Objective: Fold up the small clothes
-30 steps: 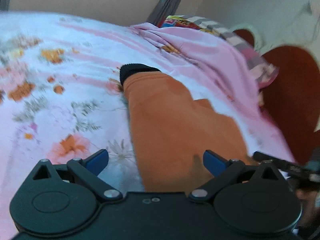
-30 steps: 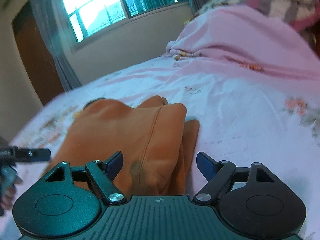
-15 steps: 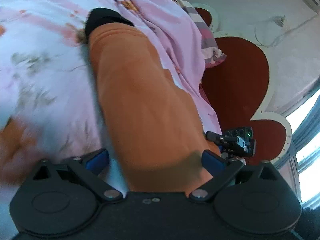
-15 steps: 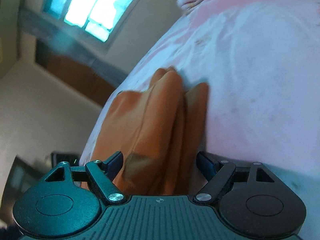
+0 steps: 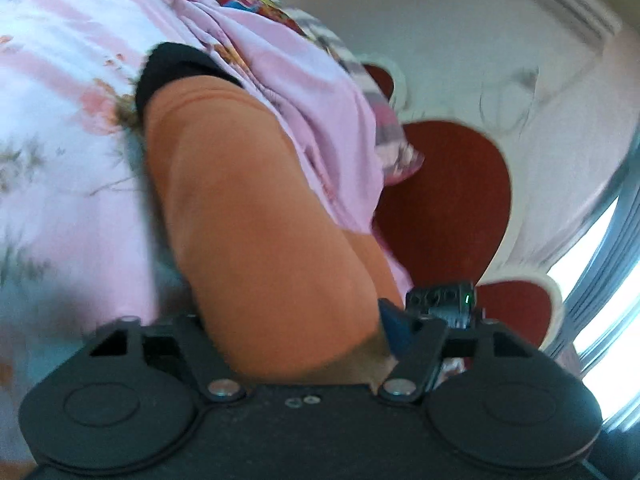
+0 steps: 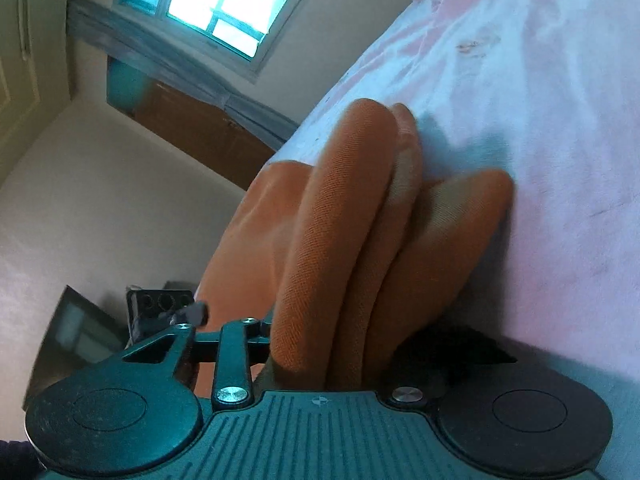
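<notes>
Orange garment (image 5: 260, 216), small, soft knit, with a black cuff (image 5: 176, 68) at its far end. Lies lengthwise on the floral sheet (image 5: 60, 168), cuff end farthest along the sheet. Near end bunched into thick rounded folds (image 6: 332, 232), stacked side by side and raised off the sheet.

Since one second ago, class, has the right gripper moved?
Yes. The right gripper has rolled: the window, formerly level, now tilts, and the fingers are closing around the orange garment.

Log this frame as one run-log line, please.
stage: gripping | left gripper: closing on orange garment | right gripper: closing on its folds | surface: floral bedsheet
</notes>
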A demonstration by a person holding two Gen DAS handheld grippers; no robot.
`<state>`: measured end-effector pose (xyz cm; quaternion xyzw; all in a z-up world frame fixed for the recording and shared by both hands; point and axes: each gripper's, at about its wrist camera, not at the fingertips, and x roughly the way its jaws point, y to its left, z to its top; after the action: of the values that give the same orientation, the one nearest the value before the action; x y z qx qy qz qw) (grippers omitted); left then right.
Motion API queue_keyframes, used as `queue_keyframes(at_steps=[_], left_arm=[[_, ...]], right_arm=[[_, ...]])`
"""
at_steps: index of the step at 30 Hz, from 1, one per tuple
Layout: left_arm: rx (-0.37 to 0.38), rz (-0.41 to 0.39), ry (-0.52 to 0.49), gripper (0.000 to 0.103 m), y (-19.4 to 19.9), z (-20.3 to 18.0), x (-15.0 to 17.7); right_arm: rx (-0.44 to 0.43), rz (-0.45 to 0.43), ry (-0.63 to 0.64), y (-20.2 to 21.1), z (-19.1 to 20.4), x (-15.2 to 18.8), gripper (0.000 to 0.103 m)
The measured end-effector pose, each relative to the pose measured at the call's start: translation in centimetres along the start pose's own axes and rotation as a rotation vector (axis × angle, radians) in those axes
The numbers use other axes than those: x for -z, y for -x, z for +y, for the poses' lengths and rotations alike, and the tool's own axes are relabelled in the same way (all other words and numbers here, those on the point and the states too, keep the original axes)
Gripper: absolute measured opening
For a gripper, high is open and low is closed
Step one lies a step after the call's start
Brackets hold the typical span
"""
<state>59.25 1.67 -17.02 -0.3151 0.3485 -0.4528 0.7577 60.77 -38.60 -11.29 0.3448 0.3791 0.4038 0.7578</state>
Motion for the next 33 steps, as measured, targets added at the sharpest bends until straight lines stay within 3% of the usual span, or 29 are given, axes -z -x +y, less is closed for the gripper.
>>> queue_keyframes(at_steps=[4,10,15,20,25,33], left_arm=[[0.025,-0.022,-0.036,0.057,1.8,-3.1,0.9],[0.090,-0.066,-0.099,0.057,9.7,-10.3,3.2],[0.077,-0.078,-0.191,0.057,16.4,-16.2,5.0],[0.030,-0.076,-0.245,0.057,20.3,-19.2,4.2],[-0.033,-0.060,-0.232,0.057,21.8,-17.6,3.6],[-0.099,-0.026,-0.078,0.057,19.1,-7.2,2.9]], right_arm=[[-0.039,-0.038,0.039,0.9,4.3,1.0,0.032],[-0.108,-0.039,0.151,3.9,14.2,4.2,0.032],[-0.145,-0.021,0.238,4.4,22.4,8.8,0.032],[-0.201,-0.035,0.218,2.0,26.0,10.7,0.032],[-0.212,-0.028,0.145,-2.0,24.3,11.1,0.032],[-0.114,0.017,-0.067,-7.1,14.2,9.1,0.032]])
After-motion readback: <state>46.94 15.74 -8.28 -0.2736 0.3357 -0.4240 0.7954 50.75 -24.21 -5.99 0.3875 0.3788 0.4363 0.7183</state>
